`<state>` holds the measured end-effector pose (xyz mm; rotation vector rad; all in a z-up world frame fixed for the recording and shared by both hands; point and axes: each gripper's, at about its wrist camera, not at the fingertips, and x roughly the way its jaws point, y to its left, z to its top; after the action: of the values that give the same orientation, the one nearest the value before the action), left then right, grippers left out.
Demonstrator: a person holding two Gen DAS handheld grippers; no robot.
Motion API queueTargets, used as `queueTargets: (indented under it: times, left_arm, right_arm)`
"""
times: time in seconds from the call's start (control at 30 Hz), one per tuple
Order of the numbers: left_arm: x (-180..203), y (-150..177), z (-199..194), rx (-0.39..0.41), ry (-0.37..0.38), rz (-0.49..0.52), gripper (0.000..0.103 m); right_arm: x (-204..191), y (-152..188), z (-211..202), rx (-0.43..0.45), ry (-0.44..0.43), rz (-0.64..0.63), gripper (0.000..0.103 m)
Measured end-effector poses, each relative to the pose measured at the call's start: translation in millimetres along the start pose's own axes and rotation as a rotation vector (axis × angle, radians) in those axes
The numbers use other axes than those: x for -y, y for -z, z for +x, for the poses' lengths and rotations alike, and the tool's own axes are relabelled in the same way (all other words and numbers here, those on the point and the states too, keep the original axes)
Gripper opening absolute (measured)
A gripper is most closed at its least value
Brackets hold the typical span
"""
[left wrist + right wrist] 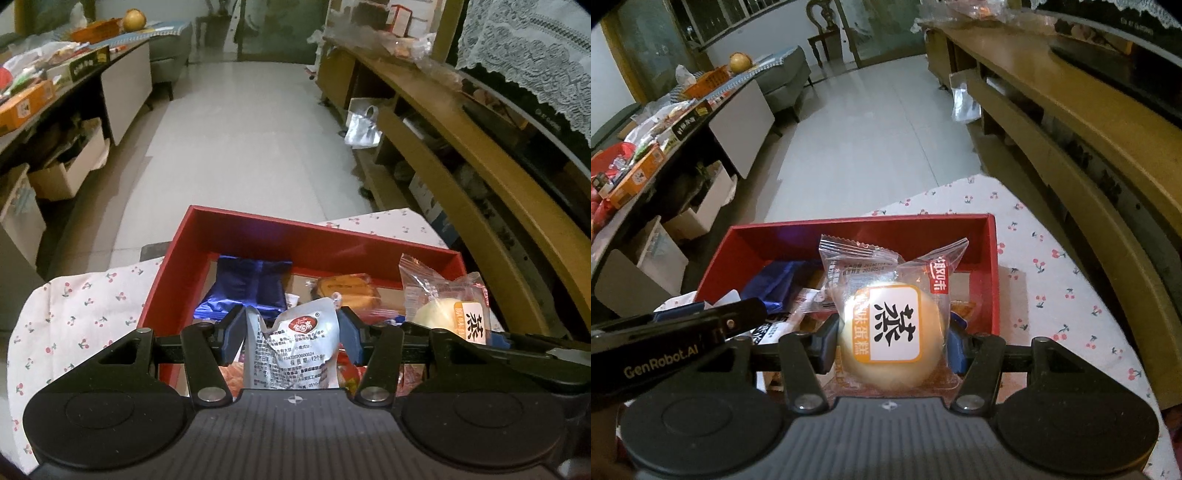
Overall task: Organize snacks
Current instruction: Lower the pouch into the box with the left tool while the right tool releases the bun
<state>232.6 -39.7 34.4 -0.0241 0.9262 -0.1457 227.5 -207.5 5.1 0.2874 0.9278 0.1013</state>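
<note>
A red box stands on a cherry-print cloth. Inside lie a blue foil pack, a wrapped brown cake and other snacks. My left gripper is shut on a silver-white snack packet over the box. My right gripper is shut on a clear-wrapped round steamed cake, also above the box. In the right wrist view the left gripper's black body shows at the left.
A wooden TV stand runs along the right. A cluttered dark table with boxes and snacks stands at the left. Pale tiled floor lies beyond the box.
</note>
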Motion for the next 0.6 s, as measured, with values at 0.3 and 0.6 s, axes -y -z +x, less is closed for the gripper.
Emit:
queueTargets:
  times: [0.3,0.6]
  left_arm:
    - [-6.9,-2.2,18.1,-0.013,-0.016,-0.014,0.060]
    - [-13.9,-3.1,25.6,-0.031,-0.014,-0.043,0.062]
  right_arm:
    - [-3.2,-3.0,22.5,-0.020,0.022,0.017,0.064]
    - [-6.2,-4.8,30.6,-0.025,0.043,0.012,0.067]
